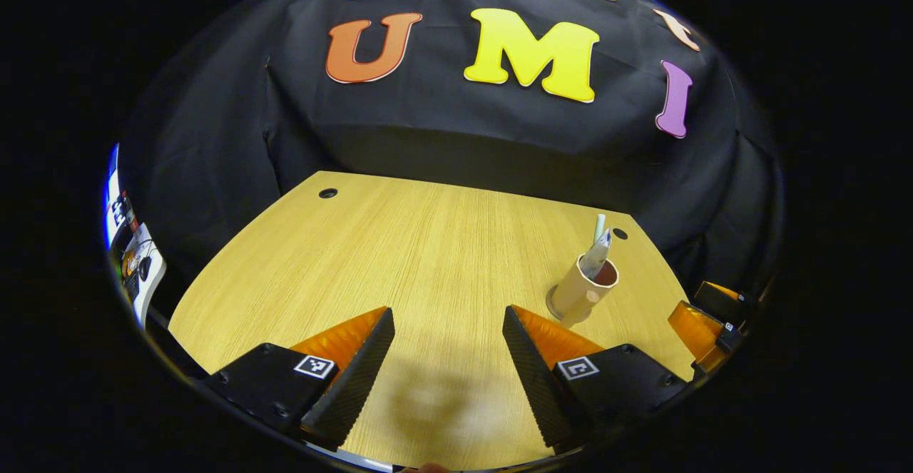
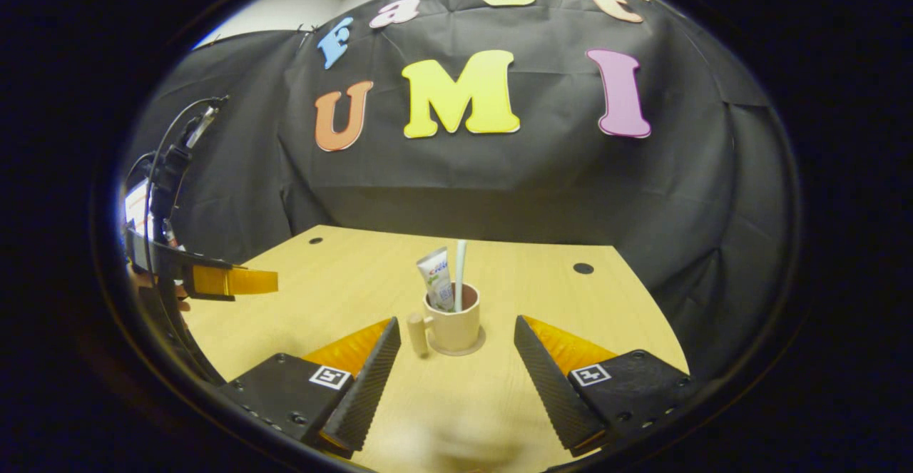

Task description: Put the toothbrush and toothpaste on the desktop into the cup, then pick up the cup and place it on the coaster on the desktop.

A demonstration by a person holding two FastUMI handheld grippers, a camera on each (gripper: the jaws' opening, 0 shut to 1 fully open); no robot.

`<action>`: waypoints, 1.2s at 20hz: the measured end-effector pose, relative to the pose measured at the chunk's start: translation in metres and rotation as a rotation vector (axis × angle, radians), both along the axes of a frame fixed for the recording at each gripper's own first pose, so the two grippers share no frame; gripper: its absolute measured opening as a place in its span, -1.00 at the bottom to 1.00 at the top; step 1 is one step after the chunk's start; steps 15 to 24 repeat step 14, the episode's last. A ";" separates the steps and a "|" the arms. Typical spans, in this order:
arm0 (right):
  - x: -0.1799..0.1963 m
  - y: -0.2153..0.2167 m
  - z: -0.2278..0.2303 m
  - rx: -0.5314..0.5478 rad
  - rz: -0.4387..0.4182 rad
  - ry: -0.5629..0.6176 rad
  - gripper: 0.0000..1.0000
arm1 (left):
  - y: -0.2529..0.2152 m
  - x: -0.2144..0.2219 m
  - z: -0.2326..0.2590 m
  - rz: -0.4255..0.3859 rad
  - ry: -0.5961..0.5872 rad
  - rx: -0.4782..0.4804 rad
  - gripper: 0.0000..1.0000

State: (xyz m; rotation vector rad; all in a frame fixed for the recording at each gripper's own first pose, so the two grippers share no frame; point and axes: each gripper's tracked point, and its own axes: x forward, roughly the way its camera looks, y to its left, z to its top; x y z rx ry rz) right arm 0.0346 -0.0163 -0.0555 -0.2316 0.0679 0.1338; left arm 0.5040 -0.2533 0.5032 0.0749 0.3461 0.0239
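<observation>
The cup point(image 2: 454, 324), holding the toothbrush point(image 2: 460, 266) and toothpaste point(image 2: 437, 279) upright, stands on the round coaster point(image 2: 476, 348) toward the desk's point(image 2: 342, 273) far right corner, handle turned left. Both jobs look done, which would explain why the right gripper point(image 2: 455, 366) and left gripper point(image 1: 448, 359) hang wide open and empty, clear of the cup.
</observation>
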 end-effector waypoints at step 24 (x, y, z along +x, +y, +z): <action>0.001 0.009 0.001 -0.019 -0.005 -0.007 0.92 | 0.007 -0.004 -0.002 -0.007 0.014 0.011 0.94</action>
